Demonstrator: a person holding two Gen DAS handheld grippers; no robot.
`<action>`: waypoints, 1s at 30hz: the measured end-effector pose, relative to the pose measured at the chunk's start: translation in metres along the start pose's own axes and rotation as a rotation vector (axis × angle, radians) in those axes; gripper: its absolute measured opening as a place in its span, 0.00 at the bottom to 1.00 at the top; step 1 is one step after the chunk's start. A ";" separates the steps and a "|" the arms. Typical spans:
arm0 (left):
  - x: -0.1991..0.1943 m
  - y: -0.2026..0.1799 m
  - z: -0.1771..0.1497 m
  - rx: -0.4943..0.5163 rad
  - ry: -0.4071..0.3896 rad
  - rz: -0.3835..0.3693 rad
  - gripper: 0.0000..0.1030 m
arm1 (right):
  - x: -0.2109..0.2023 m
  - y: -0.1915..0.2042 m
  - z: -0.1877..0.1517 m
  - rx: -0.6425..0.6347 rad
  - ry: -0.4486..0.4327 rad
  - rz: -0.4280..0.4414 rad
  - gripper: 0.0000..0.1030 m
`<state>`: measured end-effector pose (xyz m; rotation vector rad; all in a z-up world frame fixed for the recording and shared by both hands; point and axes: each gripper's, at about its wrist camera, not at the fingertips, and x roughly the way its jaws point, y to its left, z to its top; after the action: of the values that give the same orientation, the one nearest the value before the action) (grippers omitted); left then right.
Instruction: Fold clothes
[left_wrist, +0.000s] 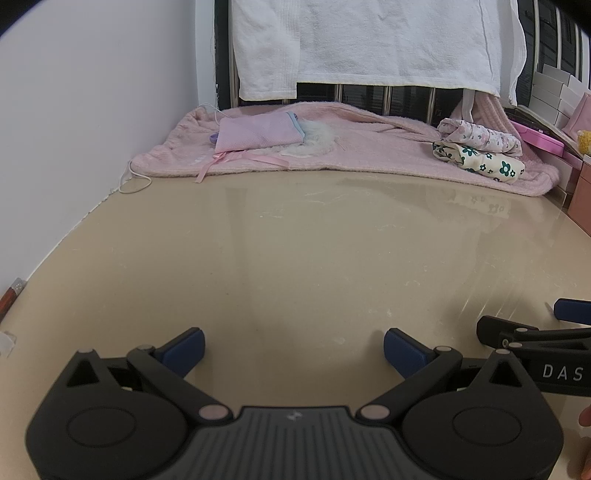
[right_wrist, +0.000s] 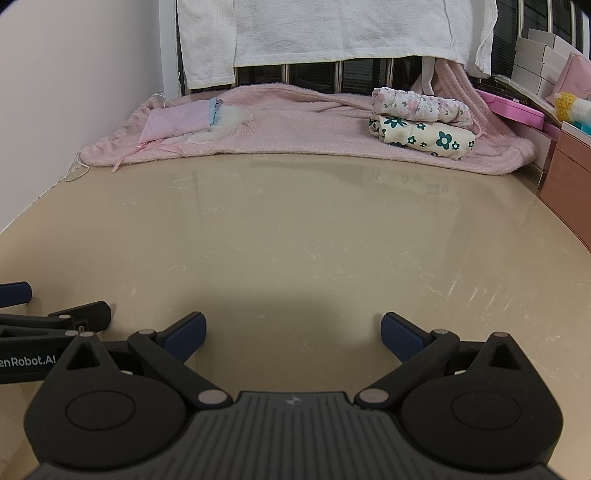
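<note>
Both the left tool (left_wrist: 293, 349) and right tool (right_wrist: 291, 332) gaped wide, empty, low over the bare bench (right_wrist: 295, 229). The folded clothes (right_wrist: 421, 122) lay well ahead on the pink blanket (right_wrist: 295, 125), far right.

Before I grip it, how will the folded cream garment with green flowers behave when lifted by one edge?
The cream garment with green flowers looks like soft cloth, so it will probably sag and unfold. A second folded floral garment lies on top and would likely slide off. The fuzzy pink blanket beneath may drag along slightly. Both the left gripper and right gripper stand open.
</note>
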<state>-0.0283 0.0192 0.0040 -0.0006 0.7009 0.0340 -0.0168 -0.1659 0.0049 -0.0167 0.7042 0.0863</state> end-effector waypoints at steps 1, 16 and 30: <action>0.000 0.000 0.000 0.000 0.000 0.000 1.00 | 0.000 0.000 0.000 0.000 0.000 0.000 0.99; 0.000 0.001 0.000 0.001 0.000 0.000 1.00 | 0.000 0.000 0.000 0.000 0.000 -0.001 0.99; 0.002 0.001 0.002 -0.006 0.003 0.005 1.00 | 0.000 0.000 0.000 0.001 0.000 -0.002 0.99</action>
<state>-0.0252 0.0205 0.0042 -0.0051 0.7035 0.0407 -0.0165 -0.1659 0.0047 -0.0163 0.7040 0.0839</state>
